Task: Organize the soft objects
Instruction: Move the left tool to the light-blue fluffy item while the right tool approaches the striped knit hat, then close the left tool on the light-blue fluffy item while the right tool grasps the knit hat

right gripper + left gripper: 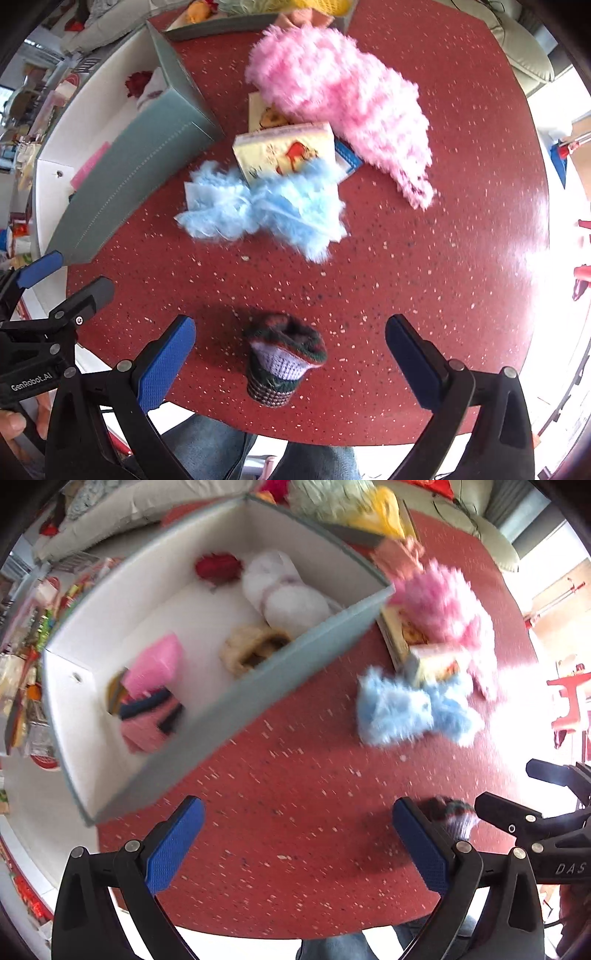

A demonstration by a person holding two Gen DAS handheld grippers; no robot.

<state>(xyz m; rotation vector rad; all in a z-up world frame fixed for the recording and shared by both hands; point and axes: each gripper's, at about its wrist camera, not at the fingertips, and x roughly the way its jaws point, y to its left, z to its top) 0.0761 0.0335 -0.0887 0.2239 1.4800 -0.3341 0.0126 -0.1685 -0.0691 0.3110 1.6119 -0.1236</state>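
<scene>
A small knitted sock point(284, 358), green, red and white, lies on the red table near its front edge, between the open fingers of my right gripper point(290, 343), untouched. It peeks out behind my left gripper's right finger in the left wrist view point(456, 814). My left gripper point(297, 827) is open and empty over bare table. A fluffy blue piece point(266, 210) point(410, 709) and a fluffy pink piece point(340, 99) point(443, 602) lie mid-table. A grey box point(288, 664) point(147, 158) holds a white plush point(284, 590), a pink sock point(147, 716) and other soft items.
Tissue packs point(284, 151) point(432, 661) lie between the fluffy pieces. A second tray point(229, 26) with plush toys stands at the back. The table's front edge point(332, 441) is close to the sock. A sofa lies beyond the table.
</scene>
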